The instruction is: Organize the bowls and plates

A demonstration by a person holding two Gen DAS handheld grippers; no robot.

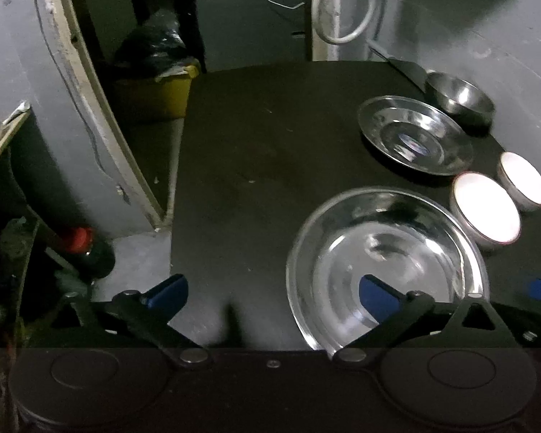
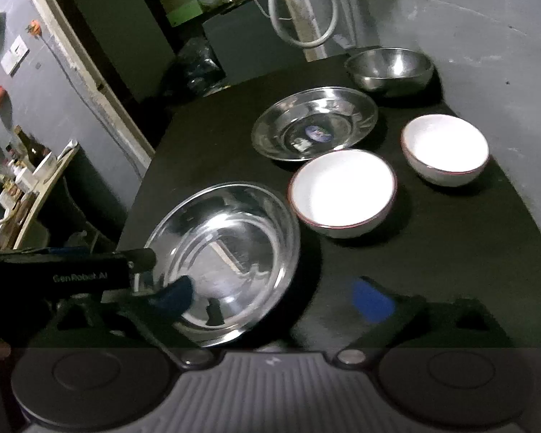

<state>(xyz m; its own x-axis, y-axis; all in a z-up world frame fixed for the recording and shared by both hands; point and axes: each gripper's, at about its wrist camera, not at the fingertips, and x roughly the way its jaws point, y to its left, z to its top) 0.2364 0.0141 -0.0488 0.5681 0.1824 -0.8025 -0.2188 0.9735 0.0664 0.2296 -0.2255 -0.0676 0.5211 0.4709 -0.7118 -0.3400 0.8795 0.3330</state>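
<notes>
A large steel plate [image 1: 386, 263] [image 2: 227, 252] lies on the black table [image 1: 256, 166] [image 2: 432, 245], nearest to me. My left gripper [image 1: 272, 294] is open: one blue pad hangs over the plate's inside and the other over bare table, so the plate's left rim lies between them untouched. My right gripper [image 2: 273, 298] is open too, straddling the plate's right rim. Behind are a smaller steel plate [image 1: 414, 133] [image 2: 315, 122], a steel bowl [image 1: 460, 97] [image 2: 389, 68] and two white bowls [image 2: 342, 191] [image 2: 445, 148].
The table's left edge drops to a grey floor with a yellow bin [image 1: 155, 97] and a red-capped bottle [image 1: 79, 241]. A cluttered shelf [image 2: 25, 180] stands at the left. A white hose [image 1: 342, 18] hangs on the wall behind the table.
</notes>
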